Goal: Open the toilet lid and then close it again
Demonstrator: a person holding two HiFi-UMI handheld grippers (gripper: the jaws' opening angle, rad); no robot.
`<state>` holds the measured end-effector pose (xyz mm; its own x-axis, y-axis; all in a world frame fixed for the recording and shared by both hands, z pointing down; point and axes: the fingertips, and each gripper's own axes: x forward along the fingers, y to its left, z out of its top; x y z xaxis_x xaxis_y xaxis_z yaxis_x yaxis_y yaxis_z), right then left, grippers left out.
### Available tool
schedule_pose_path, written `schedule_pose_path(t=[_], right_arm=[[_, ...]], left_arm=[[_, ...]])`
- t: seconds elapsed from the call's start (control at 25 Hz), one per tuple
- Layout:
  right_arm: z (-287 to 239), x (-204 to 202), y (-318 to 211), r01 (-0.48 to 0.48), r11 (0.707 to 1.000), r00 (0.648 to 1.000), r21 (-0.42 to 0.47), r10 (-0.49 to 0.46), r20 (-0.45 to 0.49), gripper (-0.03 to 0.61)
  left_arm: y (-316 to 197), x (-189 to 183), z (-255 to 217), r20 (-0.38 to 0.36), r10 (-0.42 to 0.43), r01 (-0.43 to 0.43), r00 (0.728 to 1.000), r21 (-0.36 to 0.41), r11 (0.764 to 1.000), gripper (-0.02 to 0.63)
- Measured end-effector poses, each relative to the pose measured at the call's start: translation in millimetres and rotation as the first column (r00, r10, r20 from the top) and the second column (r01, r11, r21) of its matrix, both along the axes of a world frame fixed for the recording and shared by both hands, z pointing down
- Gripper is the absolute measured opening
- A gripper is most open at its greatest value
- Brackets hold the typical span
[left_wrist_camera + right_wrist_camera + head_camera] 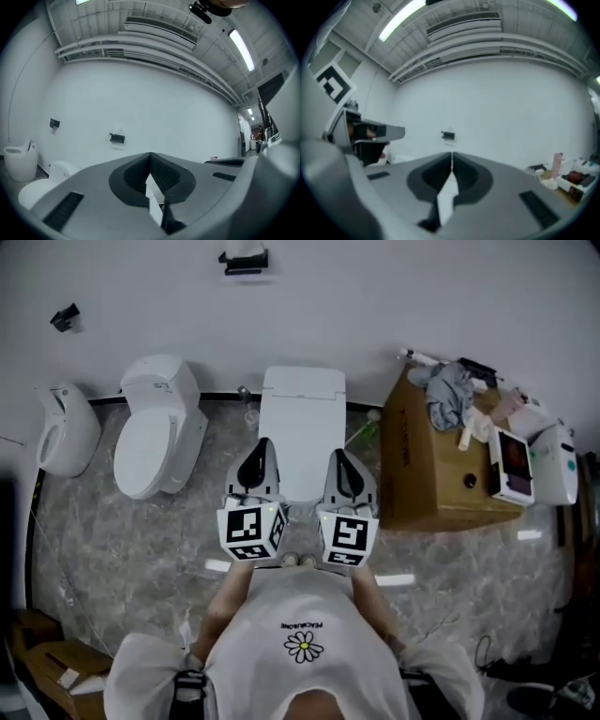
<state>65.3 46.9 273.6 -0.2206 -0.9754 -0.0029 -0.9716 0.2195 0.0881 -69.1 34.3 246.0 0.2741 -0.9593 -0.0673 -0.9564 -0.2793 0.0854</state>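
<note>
Two grippers in hand, side by side and close together, just ahead of a white shirt (281,615) with a daisy print. On the near end of each, a marker cube (251,531). Left gripper (261,448): pointing level toward the wall, jaws pressed together tip to tip, nothing between them. Right gripper (337,457): same pose, jaws likewise closed and empty.

Beyond and below, on the marbled floor (141,549), the toilet (302,390), square-edged and white, backed against the wall. Toilet lid (300,451) down flat, neither gripper on it. To the left of it, a rounder white toilet (155,432), also lidded, and further left a small white fixture (64,432). To the right, a cardboard box (422,474) carrying a grey cloth (448,395) and some white devices.

Farthest off, the plain white wall (394,296), with a small black bracket (244,261) mounted above the toilet.
</note>
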Motion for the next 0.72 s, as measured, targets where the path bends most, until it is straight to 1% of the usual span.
schedule_pose_path(t=[0.08, 0.16, 0.4, 0.56, 0.72], right_arm=[[0, 2, 11, -0.012, 1.0, 1.0, 0.001, 0.012, 0.027, 0.031], [-1, 4, 16, -0.023, 1.0, 0.999, 0.008, 0.023, 0.022, 0.031], [-15, 12, 17, -0.04, 0.999, 0.998, 0.032, 0.038, 0.046, 0.029], [-20, 9, 21, -0.038, 0.999, 0.999, 0.038, 0.037, 0.036, 0.029], [-22, 6, 22, -0.031, 0.998, 0.999, 0.047, 0.03, 0.024, 0.031]], left_arm=[[5, 2, -1, 0.029, 0.0, -0.001, 1.0, 0.015, 1.0, 0.025], [7, 4, -4, 0.045, 0.004, -0.005, 0.999, 0.029, 1.0, 0.025], [7, 10, -13, 0.041, 0.022, -0.024, 0.999, 0.044, 0.999, 0.025], [9, 7, -11, 0.057, 0.019, -0.021, 0.998, 0.046, 0.999, 0.025], [10, 8, -11, 0.047, 0.026, -0.028, 0.999, 0.046, 0.999, 0.025]])
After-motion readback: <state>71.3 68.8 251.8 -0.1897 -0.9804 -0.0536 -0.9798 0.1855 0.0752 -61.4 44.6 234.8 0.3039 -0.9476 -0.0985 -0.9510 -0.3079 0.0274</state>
